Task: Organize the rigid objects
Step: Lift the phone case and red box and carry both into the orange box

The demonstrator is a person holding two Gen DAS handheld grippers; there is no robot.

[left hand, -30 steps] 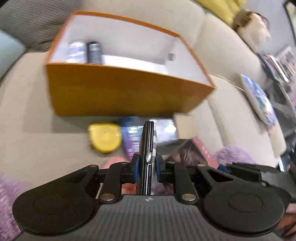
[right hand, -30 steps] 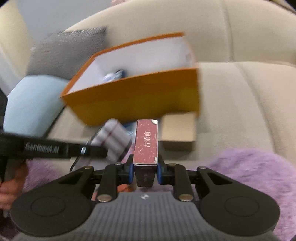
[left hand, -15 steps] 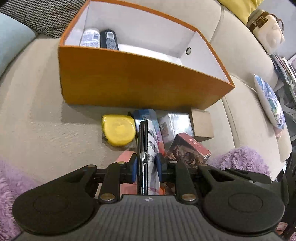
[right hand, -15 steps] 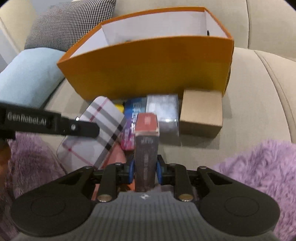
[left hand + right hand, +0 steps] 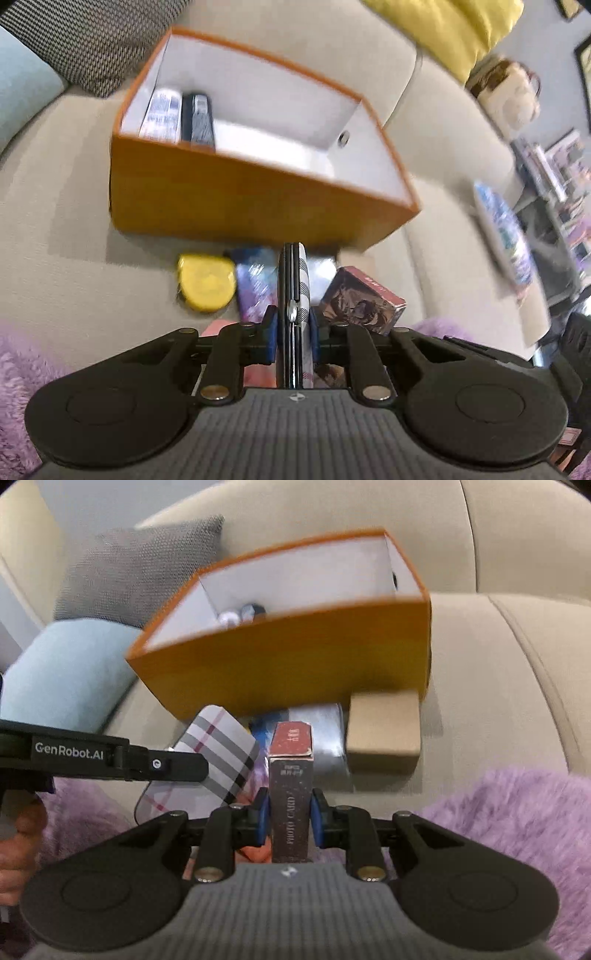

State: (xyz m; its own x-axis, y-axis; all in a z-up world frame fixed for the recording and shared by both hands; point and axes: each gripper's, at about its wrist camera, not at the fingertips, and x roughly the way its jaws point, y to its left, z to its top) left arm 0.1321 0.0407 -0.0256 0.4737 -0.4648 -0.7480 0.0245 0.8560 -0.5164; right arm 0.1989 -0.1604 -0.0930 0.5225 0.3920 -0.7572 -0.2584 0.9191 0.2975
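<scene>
Both grippers have lifted and pulled back a bit since half a second ago, so the orange box now sits farther off and lower in view, both views motion-blurred.

Left gripper [image 5: 291, 325]: pads closed tight on a plaid case [image 5: 300, 284], held edge-on (flat face shows in the right view [image 5: 221, 753]). Right gripper [image 5: 290, 812]: pads clamped on a dark photo card box [image 5: 290, 797], upright, red top end facing away.

Just past the fingers, loose items on the beige sofa [image 5: 55, 240]: yellow tape measure [image 5: 206, 282], blue packet [image 5: 255, 284], silver box [image 5: 321, 734], brown cardboard box [image 5: 384, 731], all near the front wall of the orange box [image 5: 240, 203]. Inside it, two cans [image 5: 181, 118] lie side by side at its left end (labels too blurred to read). Purple fluffy throw [image 5: 509, 812] in the near corners. Behind: houndstooth cushion [image 5: 92, 40], light blue cushion [image 5: 70, 672].
</scene>
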